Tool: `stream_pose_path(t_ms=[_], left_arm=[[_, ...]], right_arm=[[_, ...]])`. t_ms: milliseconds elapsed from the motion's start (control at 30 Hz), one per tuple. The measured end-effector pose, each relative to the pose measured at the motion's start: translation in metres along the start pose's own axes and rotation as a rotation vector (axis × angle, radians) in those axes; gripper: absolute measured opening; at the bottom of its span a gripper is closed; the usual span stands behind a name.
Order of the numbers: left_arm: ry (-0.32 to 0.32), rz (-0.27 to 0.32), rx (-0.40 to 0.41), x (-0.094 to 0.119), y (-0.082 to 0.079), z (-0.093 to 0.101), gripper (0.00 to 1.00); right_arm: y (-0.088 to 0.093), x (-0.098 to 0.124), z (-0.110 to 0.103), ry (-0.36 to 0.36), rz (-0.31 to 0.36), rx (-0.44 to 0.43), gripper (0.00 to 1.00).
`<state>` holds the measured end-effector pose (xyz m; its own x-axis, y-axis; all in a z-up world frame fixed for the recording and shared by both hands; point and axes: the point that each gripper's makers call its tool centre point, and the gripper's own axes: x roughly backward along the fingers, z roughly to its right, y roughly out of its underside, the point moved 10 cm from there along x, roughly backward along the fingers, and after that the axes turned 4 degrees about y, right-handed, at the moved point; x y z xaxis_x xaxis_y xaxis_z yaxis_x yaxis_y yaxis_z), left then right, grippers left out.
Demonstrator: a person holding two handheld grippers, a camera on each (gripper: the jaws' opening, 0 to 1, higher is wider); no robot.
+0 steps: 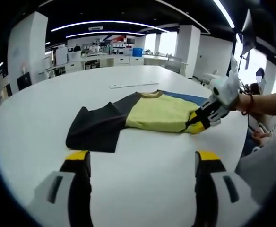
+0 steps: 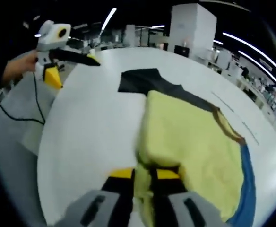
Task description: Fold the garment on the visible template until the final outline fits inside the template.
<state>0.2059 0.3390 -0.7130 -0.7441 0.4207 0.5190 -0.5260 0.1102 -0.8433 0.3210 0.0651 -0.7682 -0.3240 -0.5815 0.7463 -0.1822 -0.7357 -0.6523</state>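
White table [image 1: 142,184] carrying the yellow-and-black garment [image 1: 152,113] laid flat over a blue template [image 2: 246,189]. Right gripper [image 2: 142,176], jaws closed, pinches the garment's yellow edge. Left gripper [image 1: 142,158], jaws wide apart and holding nothing, hovers near the garment's black sleeve.

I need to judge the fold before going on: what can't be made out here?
- Blue template: mostly under the garment; right gripper view's edge cuts its lower end.
- Garment hem: hidden between the right tongs.
- White strip on the table: too small to identify in the left gripper view.
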Motion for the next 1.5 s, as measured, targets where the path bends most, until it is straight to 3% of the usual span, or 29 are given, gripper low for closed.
stream_pose_path(t_ms=[233, 300, 333, 500, 667, 867, 1200, 1500], left_arm=[[-0.002, 0.008, 0.008, 0.000, -0.001, 0.001, 0.87], [-0.003, 0.009, 0.007, 0.001, -0.001, 0.000, 0.86], [-0.004, 0.011, 0.006, 0.001, -0.002, 0.000, 0.86], [-0.004, 0.017, 0.004, 0.002, -0.002, -0.002, 0.86], [0.001, 0.021, 0.008, 0.001, -0.002, -0.001, 0.84], [0.026, 0.014, 0.003, -0.004, -0.002, 0.006, 0.79], [0.034, 0.014, 0.012, -0.010, -0.001, 0.005, 0.74], [0.058, 0.041, 0.008, -0.026, -0.007, 0.012, 0.65]], right_arm=[[-0.003, 0.003, -0.003, 0.025, -0.019, 0.045, 0.00], [-0.004, 0.007, -0.003, 0.009, -0.001, 0.014, 0.00], [-0.009, 0.013, -0.003, -0.014, 0.042, -0.015, 0.00], [-0.018, 0.036, 0.001, -0.097, 0.094, -0.159, 0.00], [-0.023, 0.050, 0.006, -0.136, 0.146, -0.257, 0.00], [-0.028, 0.058, 0.025, -0.175, 0.230, -0.426, 0.00], [-0.024, 0.058, 0.068, -0.178, 0.301, -0.581, 0.00], [-0.009, 0.038, 0.098, -0.113, 0.244, -0.565, 0.00]])
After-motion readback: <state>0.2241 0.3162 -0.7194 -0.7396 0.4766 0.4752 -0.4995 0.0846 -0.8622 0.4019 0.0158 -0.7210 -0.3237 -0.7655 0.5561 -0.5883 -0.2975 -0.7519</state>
